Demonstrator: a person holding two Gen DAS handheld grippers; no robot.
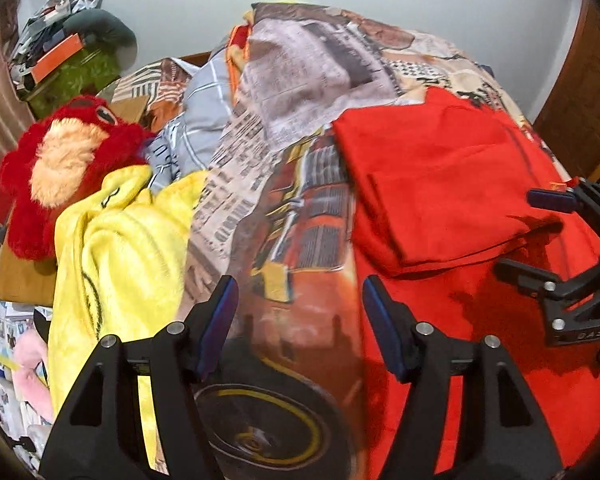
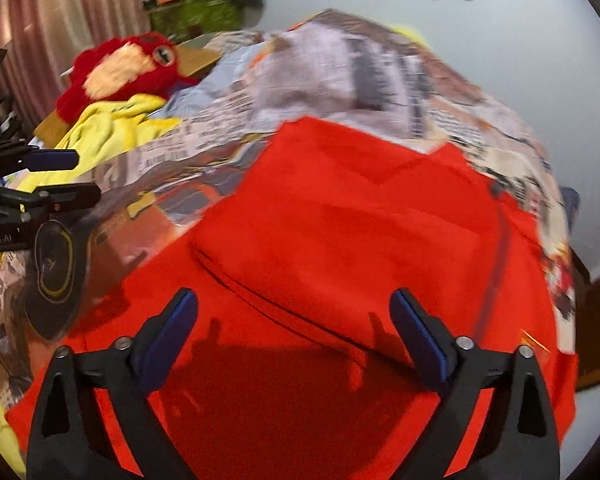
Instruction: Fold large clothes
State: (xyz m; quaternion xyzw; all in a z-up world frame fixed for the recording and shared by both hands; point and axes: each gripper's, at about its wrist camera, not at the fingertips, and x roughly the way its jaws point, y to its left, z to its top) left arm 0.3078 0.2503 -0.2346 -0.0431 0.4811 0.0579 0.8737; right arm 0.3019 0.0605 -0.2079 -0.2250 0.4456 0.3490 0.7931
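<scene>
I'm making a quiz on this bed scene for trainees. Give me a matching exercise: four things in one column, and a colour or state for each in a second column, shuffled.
Things:
1. garment
2. plush toy
3. fleece blanket
4. left tool

Colour or state:
A. yellow, crumpled beside the toy
B. open, nothing between its jaws
C. plain red, partly folded on the printed bedcover
D. furry red with a pale patch

Pairs: 1-C, 2-D, 3-A, 4-B
</scene>
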